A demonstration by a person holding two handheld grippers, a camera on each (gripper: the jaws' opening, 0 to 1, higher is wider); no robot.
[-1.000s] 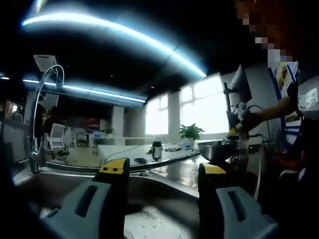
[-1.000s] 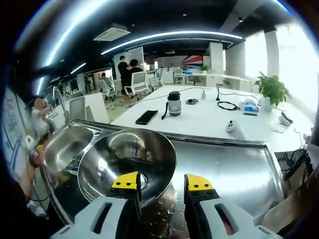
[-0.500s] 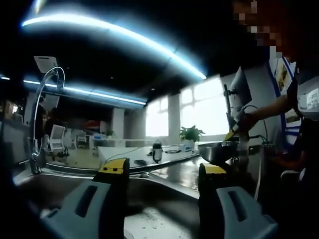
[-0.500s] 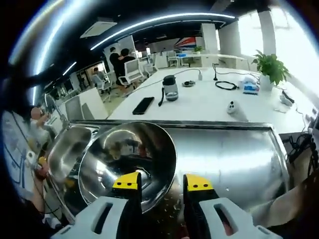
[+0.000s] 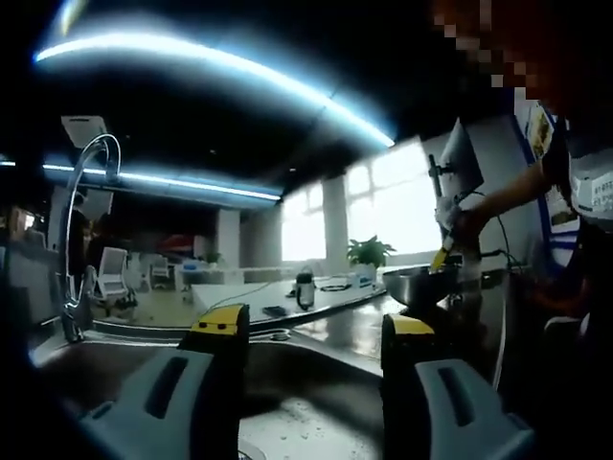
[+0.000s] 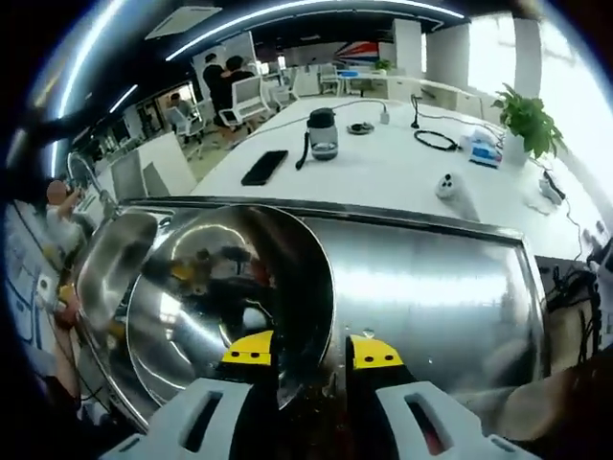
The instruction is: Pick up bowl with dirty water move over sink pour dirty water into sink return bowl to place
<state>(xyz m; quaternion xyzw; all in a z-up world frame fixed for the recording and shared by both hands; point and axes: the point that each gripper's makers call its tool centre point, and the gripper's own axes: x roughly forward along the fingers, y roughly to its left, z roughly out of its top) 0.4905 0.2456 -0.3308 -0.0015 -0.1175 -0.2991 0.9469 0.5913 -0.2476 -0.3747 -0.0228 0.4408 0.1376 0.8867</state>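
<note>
While right tool (image 6: 308, 350) grips, one bowl (image 6: 215, 297)

Bright windows (image 5: 393, 206), white office table (image 6: 383, 172)

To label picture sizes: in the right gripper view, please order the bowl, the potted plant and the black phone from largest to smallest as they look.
1. bowl, though nearness enlarges it
2. potted plant
3. black phone

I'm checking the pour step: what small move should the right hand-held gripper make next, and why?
Probably carry the bowl sideways toward the sink. The right hand-held gripper is clamped on its rim, and the bowl hangs above the steel counter beside the basin, not yet over it.
</note>
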